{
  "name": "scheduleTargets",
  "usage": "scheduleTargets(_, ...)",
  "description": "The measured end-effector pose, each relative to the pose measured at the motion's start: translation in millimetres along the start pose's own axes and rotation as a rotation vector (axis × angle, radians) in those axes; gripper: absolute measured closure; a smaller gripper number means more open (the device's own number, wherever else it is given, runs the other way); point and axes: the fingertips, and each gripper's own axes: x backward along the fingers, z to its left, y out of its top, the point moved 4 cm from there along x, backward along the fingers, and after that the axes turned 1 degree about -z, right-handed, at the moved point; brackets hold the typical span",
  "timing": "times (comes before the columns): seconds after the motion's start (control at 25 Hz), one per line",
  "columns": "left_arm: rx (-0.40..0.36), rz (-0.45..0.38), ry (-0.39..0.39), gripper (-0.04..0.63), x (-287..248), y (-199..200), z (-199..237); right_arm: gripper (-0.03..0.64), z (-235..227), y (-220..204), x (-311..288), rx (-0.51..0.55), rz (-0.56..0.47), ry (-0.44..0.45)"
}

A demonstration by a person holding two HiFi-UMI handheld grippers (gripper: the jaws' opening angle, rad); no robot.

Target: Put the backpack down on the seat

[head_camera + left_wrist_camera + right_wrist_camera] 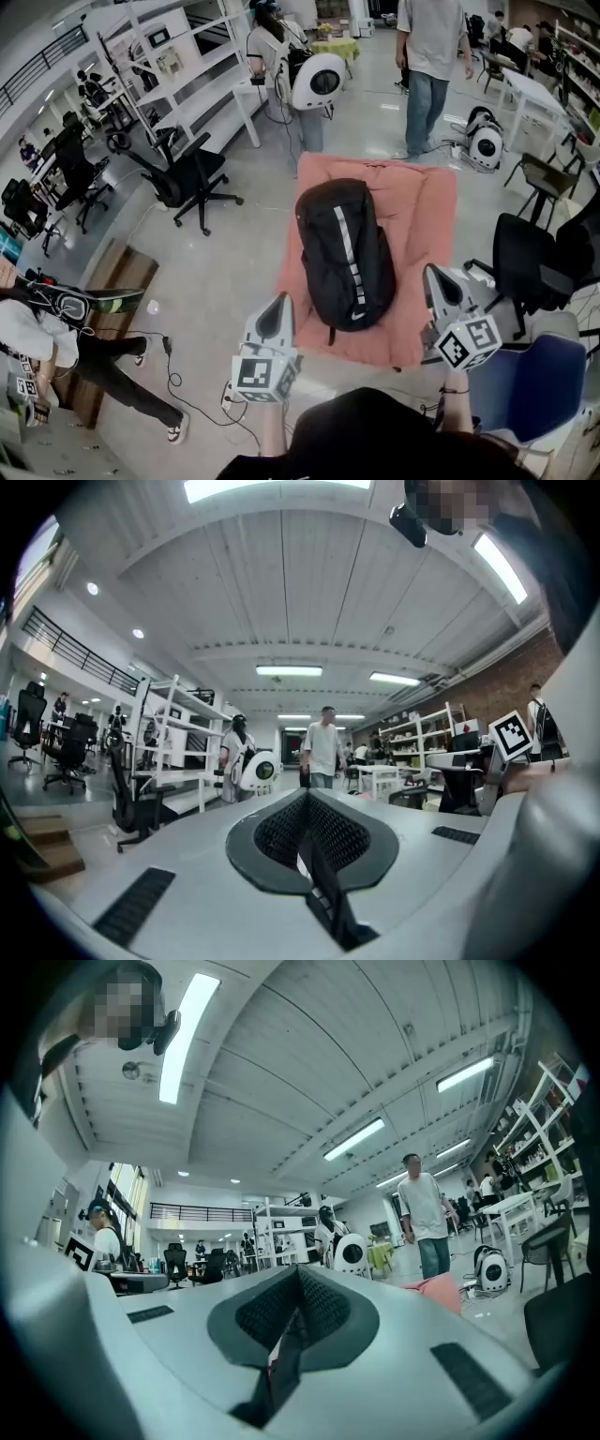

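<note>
A black backpack point(344, 251) with a pale stripe lies flat on the salmon-pink seat cushion point(422, 216) on the floor. Neither gripper touches it. My left gripper point(278, 302) sits at the cushion's near left corner, jaws shut and empty. My right gripper point(433, 274) is over the cushion's near right edge, beside the backpack, also shut and empty. In the left gripper view the gripper point(305, 799) points out over the room with its jaws closed together. In the right gripper view the gripper point(298, 1274) is likewise closed, and a strip of the pink cushion point(441, 1290) shows beyond it.
A black office chair point(192, 178) and white shelving point(187, 84) stand left of the cushion. A person point(429, 56) stands behind it near round white machines point(319, 82). A black chair point(525, 258) and blue chair point(525, 384) crowd the right. Cables point(173, 375) trail on the floor.
</note>
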Motion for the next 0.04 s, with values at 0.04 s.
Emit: scheduleTargets(0.04, 0.000, 0.001, 0.001, 0.581, 0.1, -1.0, -0.1, 0.604, -1.3, 0.1, 0.2, 0.002, -0.002, -0.001)
